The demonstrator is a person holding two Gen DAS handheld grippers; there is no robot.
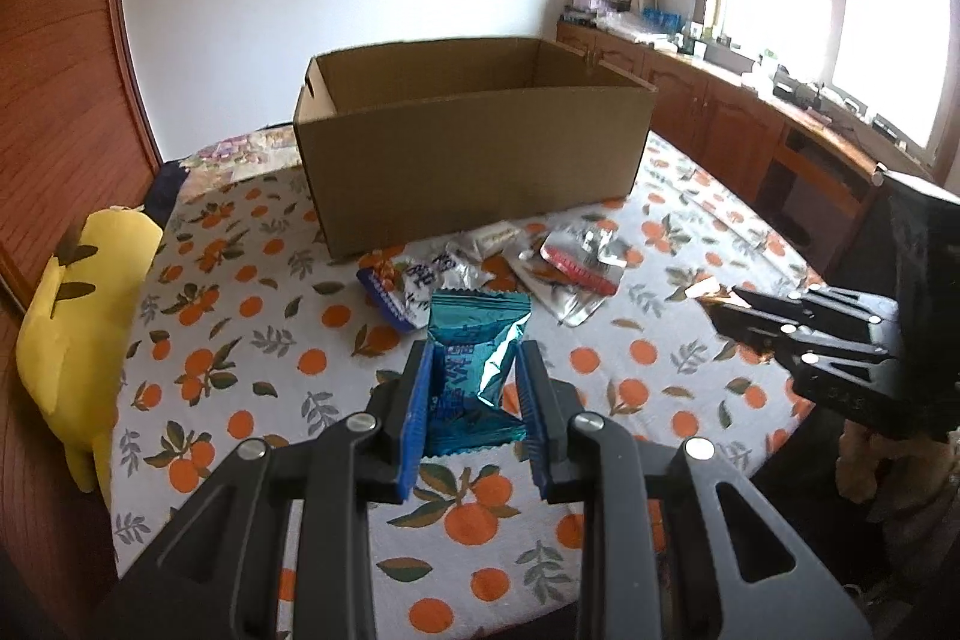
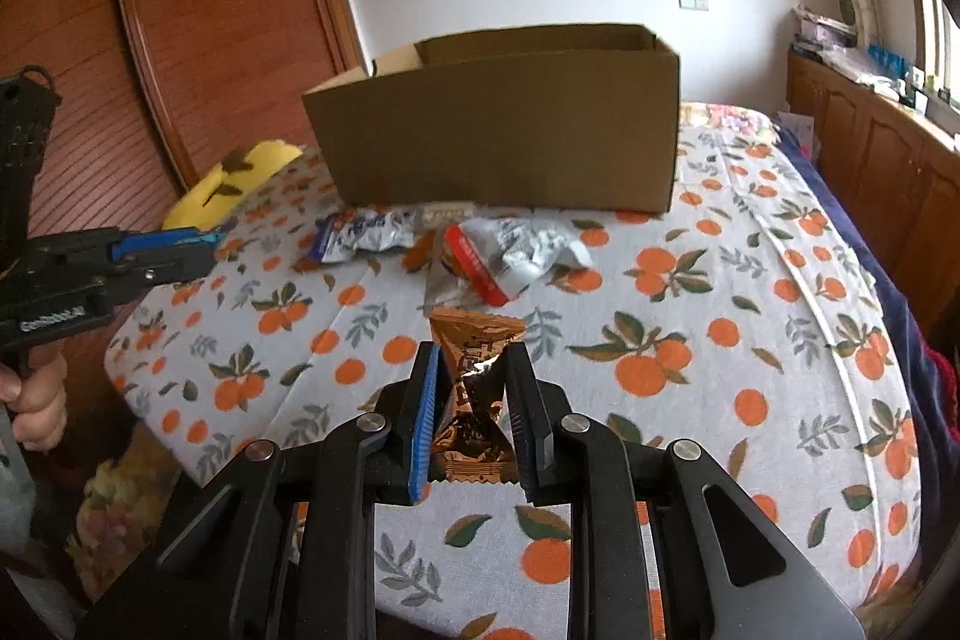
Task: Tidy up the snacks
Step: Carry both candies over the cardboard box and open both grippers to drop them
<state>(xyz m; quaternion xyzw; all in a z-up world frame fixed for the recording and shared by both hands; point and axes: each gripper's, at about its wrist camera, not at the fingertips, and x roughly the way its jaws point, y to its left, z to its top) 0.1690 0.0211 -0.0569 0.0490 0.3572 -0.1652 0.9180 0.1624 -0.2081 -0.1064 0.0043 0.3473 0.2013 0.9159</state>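
Observation:
My left gripper (image 1: 474,376) is shut on a teal snack packet (image 1: 474,370), which hangs crumpled above the tablecloth. A brown-gold snack packet (image 2: 474,394) is pinched the same way in my right gripper (image 2: 471,370), which is shut on it. An open cardboard box (image 1: 474,142) stands on the table beyond both; the same cardboard box (image 2: 510,136) shows in the right wrist view. Loose snack packets (image 1: 480,268) lie in front of it, blue-white and silver-red ones. The right gripper (image 1: 726,313) appears at the right edge of the left wrist view.
The table wears an orange-print tablecloth (image 1: 252,340). A yellow plush toy (image 1: 78,334) sits off the table's left side. Wooden cabinets (image 1: 720,112) run under the window at right. A hand (image 2: 36,400) holds the left gripper's handle.

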